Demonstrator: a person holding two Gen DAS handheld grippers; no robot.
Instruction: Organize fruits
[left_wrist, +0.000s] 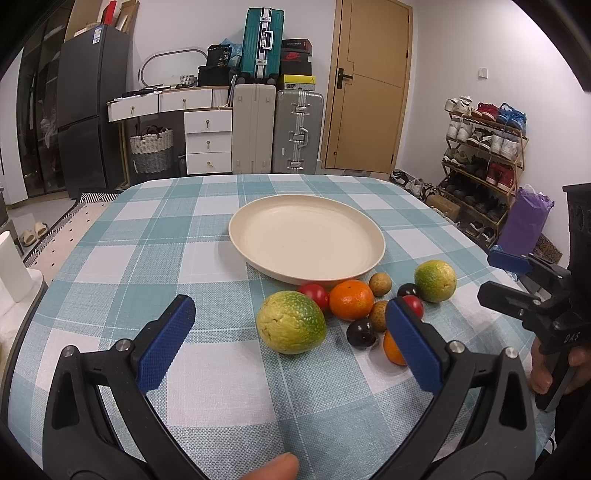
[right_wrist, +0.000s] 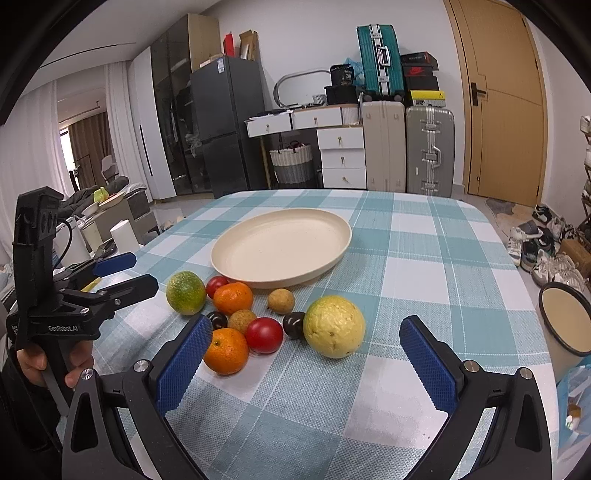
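Fruits (left_wrist: 351, 310) clustered beside cream plate (left_wrist: 306, 240); left claw (left_wrist: 290, 321) released, right claw (right_wrist: 306, 350) released.

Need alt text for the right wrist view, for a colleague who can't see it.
The open right gripper hovers over a checked tablecloth, facing a cluster of fruit in front of an empty cream plate. The left gripper, also open, enters from the left.

My left gripper's finger (left_wrist: 413, 347) hides most of near orange (left_wrist: 392, 349) and part of red tomato (left_wrist: 414, 303). Enamel mug (right_wrist: 565, 321) cut off by right wrist picture's edge. Shoebox labels (left_wrist: 295, 55) too small to read.
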